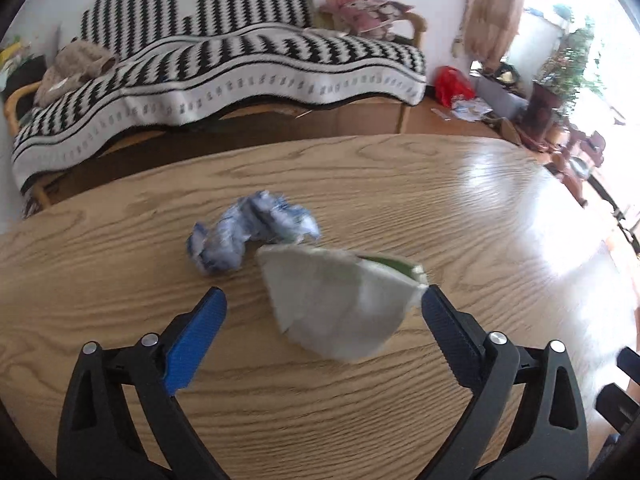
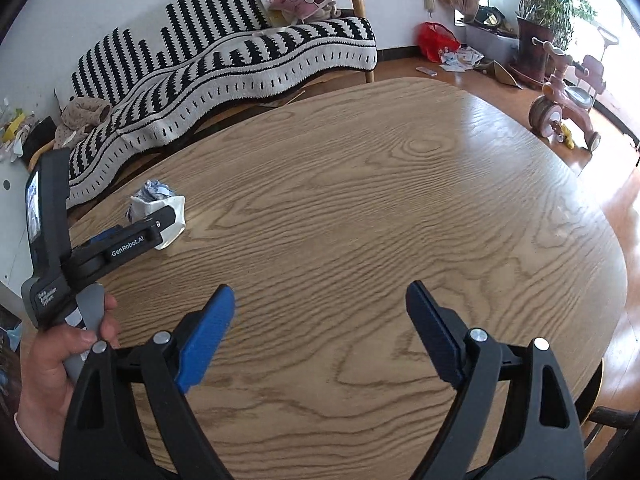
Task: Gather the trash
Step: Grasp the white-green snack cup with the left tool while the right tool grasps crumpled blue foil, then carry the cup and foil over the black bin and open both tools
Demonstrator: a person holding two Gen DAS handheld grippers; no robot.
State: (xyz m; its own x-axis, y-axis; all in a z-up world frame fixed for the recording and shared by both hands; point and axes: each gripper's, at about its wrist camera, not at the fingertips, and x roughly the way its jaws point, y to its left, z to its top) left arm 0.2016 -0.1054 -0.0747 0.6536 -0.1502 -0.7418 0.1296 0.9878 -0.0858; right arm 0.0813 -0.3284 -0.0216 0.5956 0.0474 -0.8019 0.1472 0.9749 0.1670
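Nothing is collected yet: the white wrapper (image 1: 340, 304) and blue wad (image 1: 248, 236) lie on the worktop (image 1: 400, 184), wad at eleven o'clock. Left gripper (image 1: 322, 304) is spread around the wrapper, ungrasped; right gripper (image 2: 320, 304) is spread, empty.

crumpled wrapper (image 1: 252, 236) behind paper wad (image 1: 340, 304), on table (image 1: 440, 200)

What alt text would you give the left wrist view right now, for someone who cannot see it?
The open left claw reaches over a grained wooden table, with a crumpled white paper piece between its blue pads, its edge at the right-hand pad; whether the pad touches it is unclear. A crumpled blue-and-white wrapper lies just beyond, and a black-and-white striped sofa stands behind the table.
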